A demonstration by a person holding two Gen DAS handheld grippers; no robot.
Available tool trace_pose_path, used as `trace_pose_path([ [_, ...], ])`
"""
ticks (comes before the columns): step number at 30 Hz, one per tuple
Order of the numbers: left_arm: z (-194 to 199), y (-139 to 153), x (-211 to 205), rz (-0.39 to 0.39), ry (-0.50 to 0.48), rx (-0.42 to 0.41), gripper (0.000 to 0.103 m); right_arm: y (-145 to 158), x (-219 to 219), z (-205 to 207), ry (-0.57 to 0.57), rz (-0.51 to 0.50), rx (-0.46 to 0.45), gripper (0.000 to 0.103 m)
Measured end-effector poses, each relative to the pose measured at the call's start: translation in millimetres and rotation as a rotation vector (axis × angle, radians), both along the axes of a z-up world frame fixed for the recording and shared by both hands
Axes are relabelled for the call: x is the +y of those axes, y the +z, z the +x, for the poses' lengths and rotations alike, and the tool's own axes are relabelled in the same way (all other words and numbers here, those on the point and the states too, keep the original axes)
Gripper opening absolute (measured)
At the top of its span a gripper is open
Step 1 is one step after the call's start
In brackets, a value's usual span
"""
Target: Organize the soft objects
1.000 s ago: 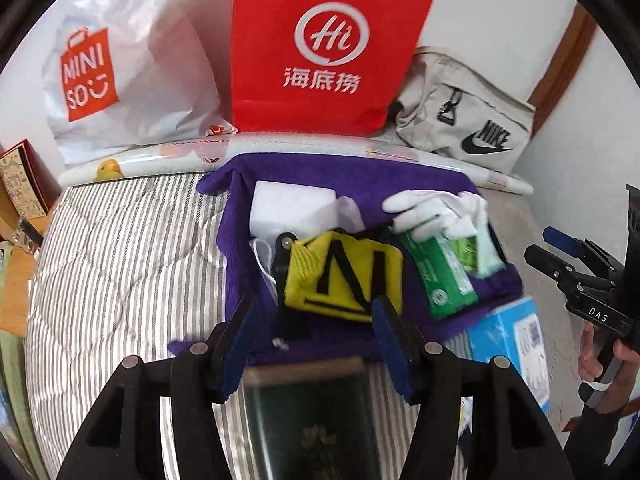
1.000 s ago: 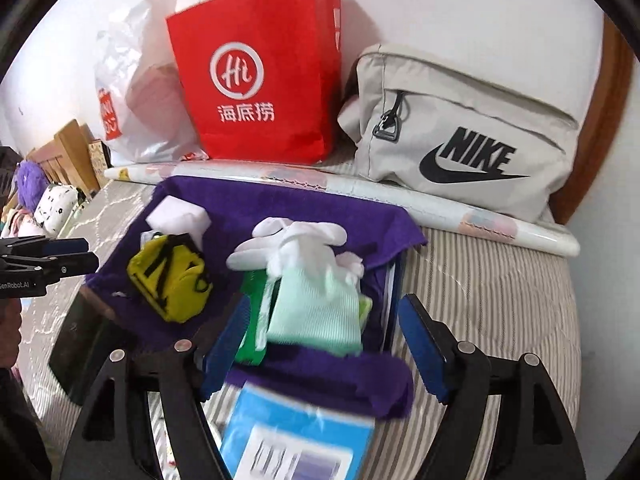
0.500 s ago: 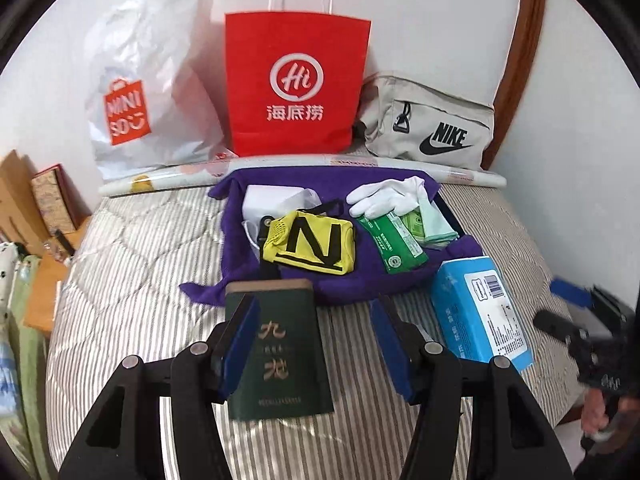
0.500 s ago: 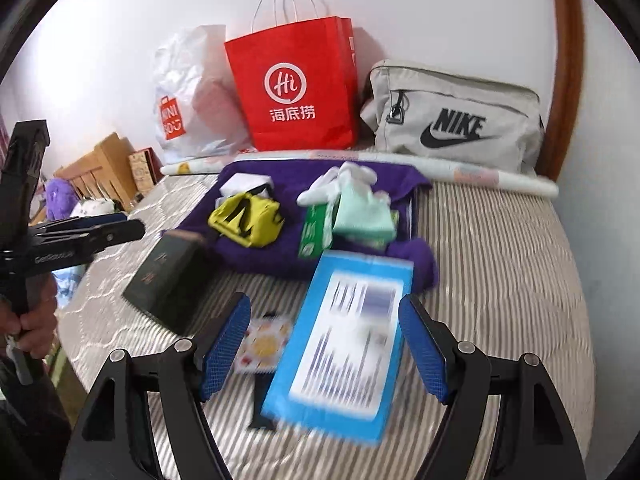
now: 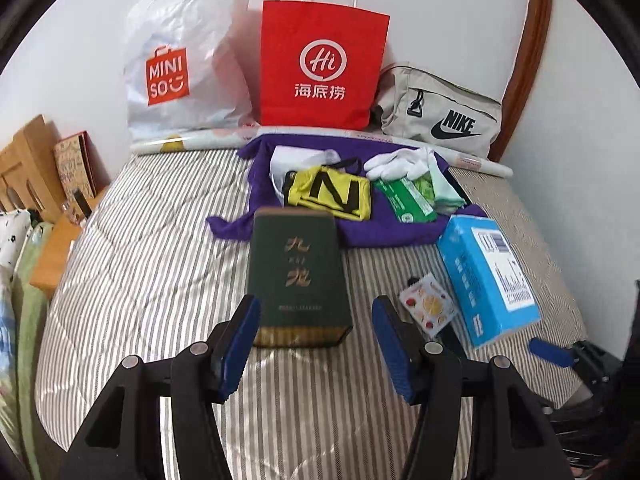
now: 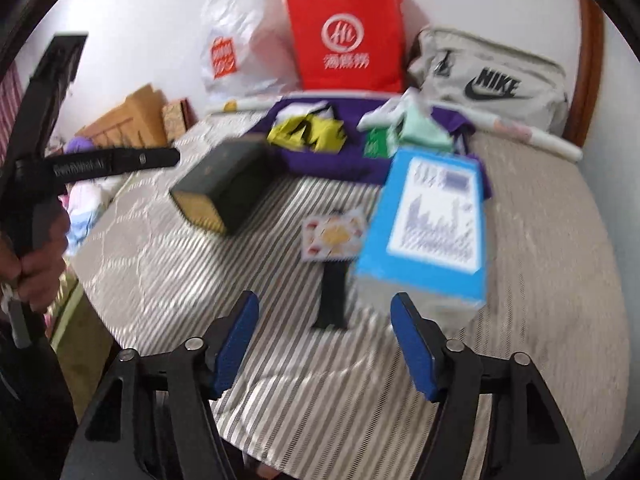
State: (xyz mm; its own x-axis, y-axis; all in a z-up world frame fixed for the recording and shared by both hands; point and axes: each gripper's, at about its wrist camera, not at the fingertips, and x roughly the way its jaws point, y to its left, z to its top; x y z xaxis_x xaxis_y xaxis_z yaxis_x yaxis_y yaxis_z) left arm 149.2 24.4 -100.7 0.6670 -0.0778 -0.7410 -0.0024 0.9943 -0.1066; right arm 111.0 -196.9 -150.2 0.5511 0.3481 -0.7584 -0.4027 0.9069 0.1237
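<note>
We saw the soft things, a yellow pouch (image 5: 329,196) and white gloves (image 5: 400,162), lying on a purple cloth (image 5: 384,232) near the bed's (image 5: 152,264) far edge. Nearer lay a dark green box (image 5: 298,276) and blue box (image 5: 486,276). Our left tool (image 5: 316,344) and right tool (image 6: 324,344) both hung open, holding nothing.

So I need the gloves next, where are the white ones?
In the left wrist view, the white fabric gloves lie at the purple cloth's far right, above the green packet.
</note>
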Motion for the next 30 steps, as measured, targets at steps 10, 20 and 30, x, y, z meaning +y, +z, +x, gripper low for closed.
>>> trace_pose_path([
  [10, -12, -20, 9, -0.021, 0.008, 0.029, 0.056, -50, 26, 15, -0.001, -0.132, -0.001, 0.044],
  [20, -3, -23, -9, 0.005, -0.035, 0.038, 0.056, -62, 25, 21, -0.057, -0.094, -0.029, 0.022],
  [30, -8, -39, -29, -0.039, -0.149, 0.086, 0.056, -61, 4, -26, 0.036, -0.067, 0.049, 0.022],
])
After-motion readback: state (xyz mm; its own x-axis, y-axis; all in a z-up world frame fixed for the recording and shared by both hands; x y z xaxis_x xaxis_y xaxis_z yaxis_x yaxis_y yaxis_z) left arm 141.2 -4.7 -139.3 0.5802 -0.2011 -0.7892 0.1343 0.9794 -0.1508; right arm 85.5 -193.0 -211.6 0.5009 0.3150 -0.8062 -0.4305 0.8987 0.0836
